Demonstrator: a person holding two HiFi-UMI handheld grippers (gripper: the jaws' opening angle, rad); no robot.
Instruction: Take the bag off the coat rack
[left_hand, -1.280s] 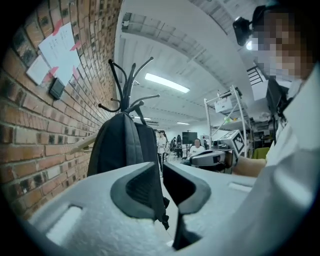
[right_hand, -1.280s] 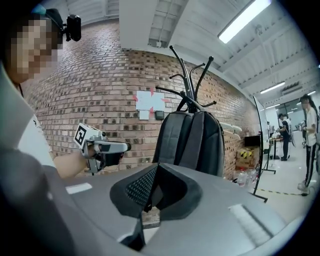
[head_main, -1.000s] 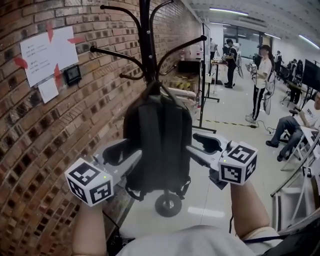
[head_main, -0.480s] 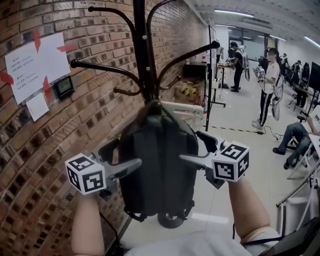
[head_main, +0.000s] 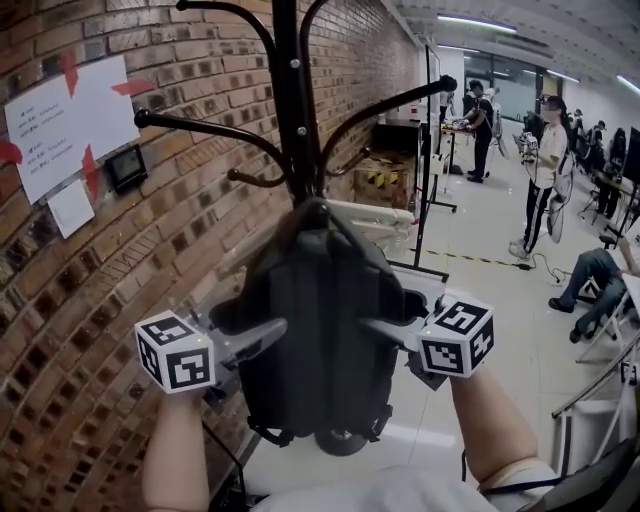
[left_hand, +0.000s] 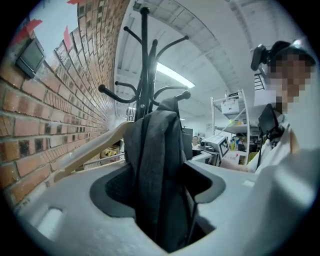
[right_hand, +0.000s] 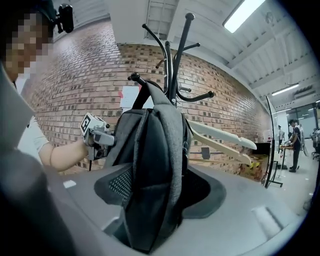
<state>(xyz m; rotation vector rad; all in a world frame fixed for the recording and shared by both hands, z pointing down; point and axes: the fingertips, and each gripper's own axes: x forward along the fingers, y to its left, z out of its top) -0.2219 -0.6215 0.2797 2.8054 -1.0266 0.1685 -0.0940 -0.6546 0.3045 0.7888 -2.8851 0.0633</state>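
Hanging by its top loop against the pole of the coat rack (head_main: 288, 100), the bag (head_main: 315, 330) is seen between the two tongs. Since a second ago both tongs have been pushed further in over the bag's side edges, and the bag is now seen higher and closer. The left gripper (head_main: 265, 332) is set astride the bag's left edge and the right gripper (head_main: 385, 330) astride its right edge. In each gripper view the dark fabric is found filling the gap. Both pairs of jaws stand about half apart and are closing, and the pads are pressed on the cloth at either side.

One bag and one coat rack are counted, with two tongs. Each carries one marker cube, the left cube (head_main: 175, 352) and the right cube (head_main: 456, 337). One pale wooden hanger (head_main: 375, 215) is seen behind the bag. Two papers, a large sheet (head_main: 70, 110) and a small note (head_main: 72, 208), are fixed to the brick wall (head_main: 120, 290).
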